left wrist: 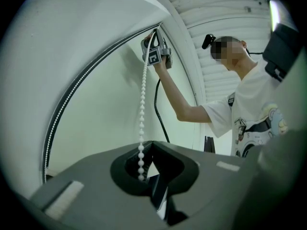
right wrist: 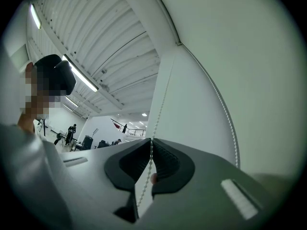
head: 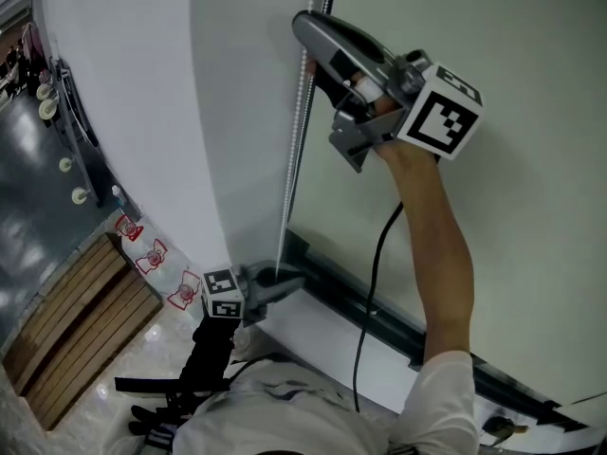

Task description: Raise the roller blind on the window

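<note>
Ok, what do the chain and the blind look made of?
Chain: small, round, glossy white beads strung in a line, probably plastic. Blind: a smooth, matte, pale green sheet with no visible weave, perhaps coated fabric or vinyl; the look leaves it open.

Soft even indoor light; ceiling strip light (right wrist: 80,79) glares; gripper views fisheye, black-vignetted, foreground blurred.

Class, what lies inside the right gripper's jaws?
The bead chain runs between the right gripper's closed jaws and on below them. Its lower end is covered by the gripper's body.
</note>
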